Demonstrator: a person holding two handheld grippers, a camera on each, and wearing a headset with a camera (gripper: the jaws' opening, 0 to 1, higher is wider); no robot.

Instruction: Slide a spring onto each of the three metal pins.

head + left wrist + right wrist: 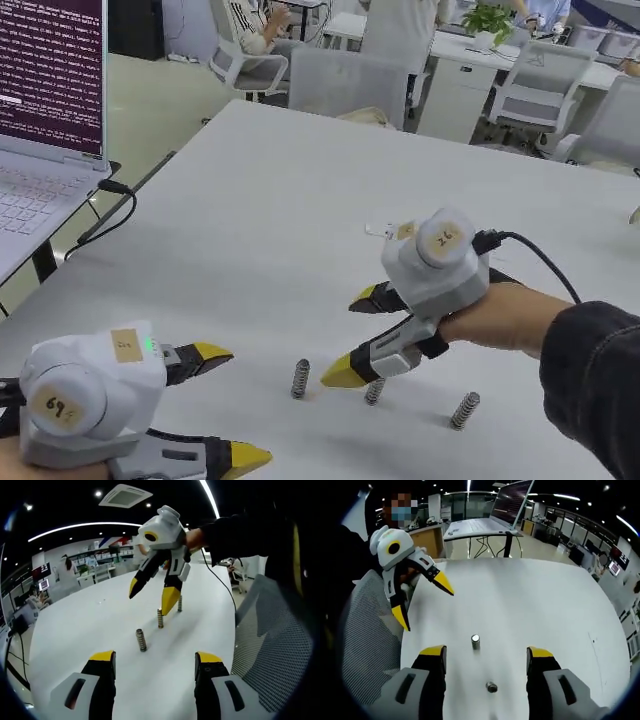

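Near edge of the table (pixel 280 200), left corner: left gripper (pixel 228 405), released, jaws spread wide with nothing between the yellow tips. In its own view the left gripper (pixel 155 657) looks along the row of springs, which lies ahead of the open jaws.

Just in from the near edge, three springs stand upright in a loose row, apart from one another: first spring (pixel 300 378), middle spring (pixel 374 390), third spring (pixel 463 410). From the left gripper view we see them as first spring (pixel 141 640), middle spring (pixel 160 618) and third spring (pixel 179 603).

Over the row hangs the right gripper (pixel 352 335), held by a hand (pixel 510 315) in a dark sleeve (pixel 590 370). It is also released, jaws apart and empty. Its lower yellow tip sits just beside the middle spring; we cannot tell whether they touch. In its own view the right gripper (pixel 487 652) looks down on two springs between its tips, each showing a bright round top.

Toward the table's middle lies a small white tag (pixel 385 230).

Beside the left edge is an open laptop (pixel 50 150) with a black cable (pixel 115 215). Beyond the far edge are grey chairs (pixel 345 85).
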